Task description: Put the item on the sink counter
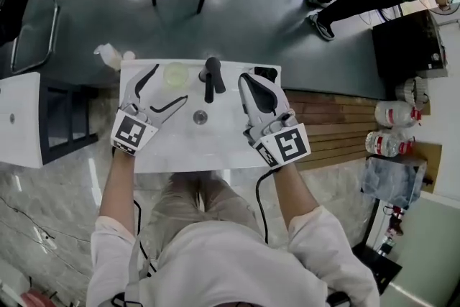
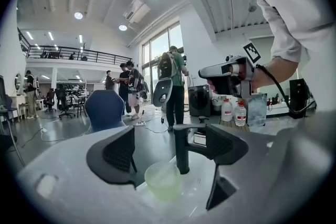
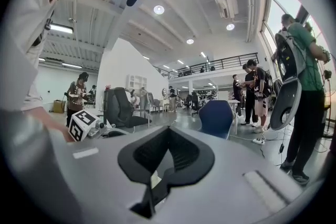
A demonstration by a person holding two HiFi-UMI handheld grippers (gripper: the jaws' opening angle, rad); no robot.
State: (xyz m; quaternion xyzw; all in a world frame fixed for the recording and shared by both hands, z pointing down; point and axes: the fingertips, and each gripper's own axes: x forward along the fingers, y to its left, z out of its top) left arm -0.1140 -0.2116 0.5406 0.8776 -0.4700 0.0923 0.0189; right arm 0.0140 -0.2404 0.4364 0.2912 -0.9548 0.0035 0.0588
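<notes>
Currently my left gripper (image 1: pixel 169 85) (image 2: pixel 172 150) hovers over the white sink table (image 1: pixel 230 144), its jaws wide apart and holding nothing. Just ahead of them a pale green translucent cup (image 1: pixel 175 74) (image 2: pixel 163 181) stands upright on the table's back edge, beside the black faucet (image 1: pixel 210 75) (image 2: pixel 181 149). My right gripper (image 1: pixel 253 80) (image 3: pixel 167 157) rests at the faucet's other side, jaws pressed together and empty. I judge the cup to be thin plastic: light, easily tipped, smooth-sided and likely to flex if squeezed hard. If I had to move it, I would close gently across its side wall near the middle.
</notes>
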